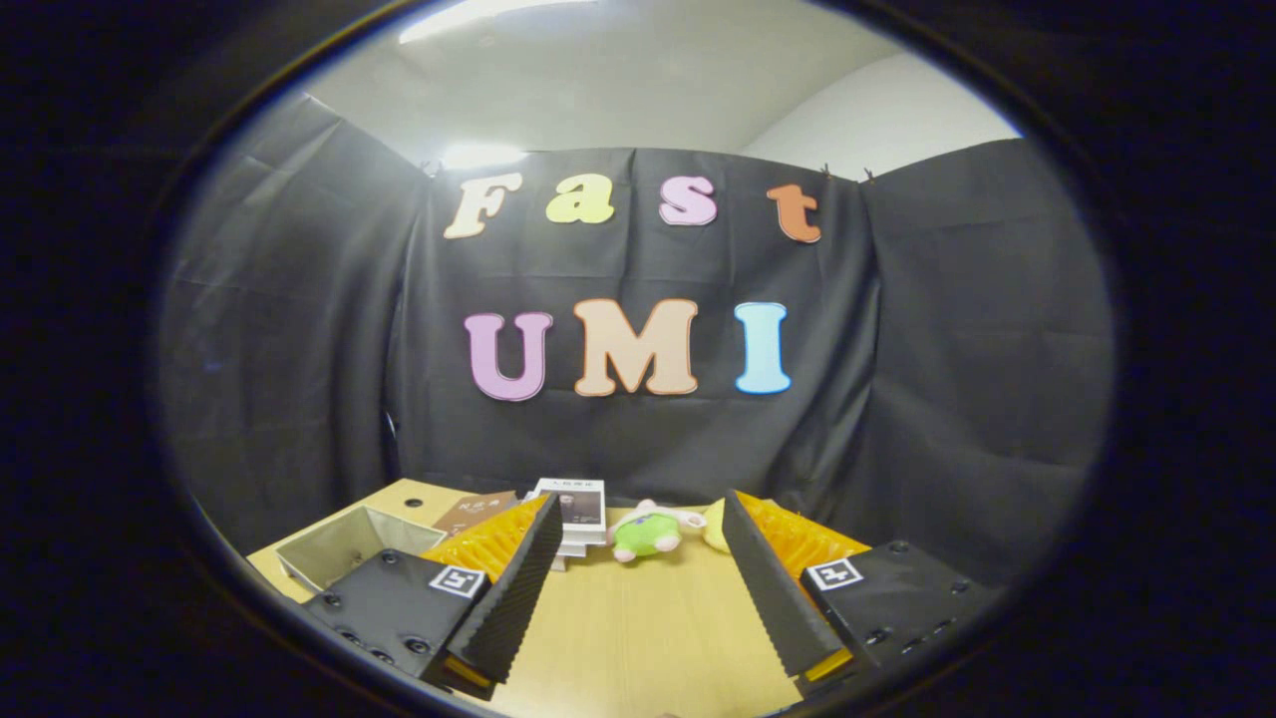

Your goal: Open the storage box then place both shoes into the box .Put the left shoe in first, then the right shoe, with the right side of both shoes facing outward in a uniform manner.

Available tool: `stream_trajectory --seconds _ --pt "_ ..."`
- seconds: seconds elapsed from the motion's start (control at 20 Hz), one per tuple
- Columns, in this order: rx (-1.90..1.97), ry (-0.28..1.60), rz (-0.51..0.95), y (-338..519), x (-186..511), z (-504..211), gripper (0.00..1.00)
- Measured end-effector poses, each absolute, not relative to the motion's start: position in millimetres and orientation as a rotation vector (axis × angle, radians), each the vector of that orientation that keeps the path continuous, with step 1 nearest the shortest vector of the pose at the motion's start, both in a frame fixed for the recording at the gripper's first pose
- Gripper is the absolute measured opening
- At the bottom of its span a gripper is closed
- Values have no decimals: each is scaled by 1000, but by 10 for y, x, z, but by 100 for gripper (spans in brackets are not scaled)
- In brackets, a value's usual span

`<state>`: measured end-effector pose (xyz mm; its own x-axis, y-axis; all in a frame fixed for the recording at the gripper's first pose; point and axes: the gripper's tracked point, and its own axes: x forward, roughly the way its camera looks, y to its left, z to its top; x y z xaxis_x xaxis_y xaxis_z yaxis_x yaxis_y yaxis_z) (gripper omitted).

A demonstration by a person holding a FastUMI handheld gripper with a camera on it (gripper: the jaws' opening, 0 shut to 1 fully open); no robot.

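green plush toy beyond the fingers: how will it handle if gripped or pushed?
The green plush toy looks soft, so it would probably squash and flop when gripped. Likely light for its size; a push should slide it across the table. The gripper fingers stand open, holding nothing.

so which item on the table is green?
The plush toy, lying beyond the open tool; the stacked books beside it are white and brown.

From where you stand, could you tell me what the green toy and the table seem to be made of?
The small green toy, beyond the open tool, looks like soft plush fabric: rounded, matt, fuzzy-edged. The pale table looks like wood or wood-effect laminate: fine straight grain, slight sheen.
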<state>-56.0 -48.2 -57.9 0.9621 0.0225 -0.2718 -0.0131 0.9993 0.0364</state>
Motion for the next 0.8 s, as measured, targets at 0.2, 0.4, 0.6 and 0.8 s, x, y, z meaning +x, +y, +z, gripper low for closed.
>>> stream_trajectory --seconds 0.2,0.4,0.6,0.8 --pt "33 266 18 -493 -584 -535 100" --pt "42 258 15 -525 -580 -513 100" --pt "36 244 -2 -587 -571 -486 100" --pt "40 231 -17 -639 -553 -461 100"
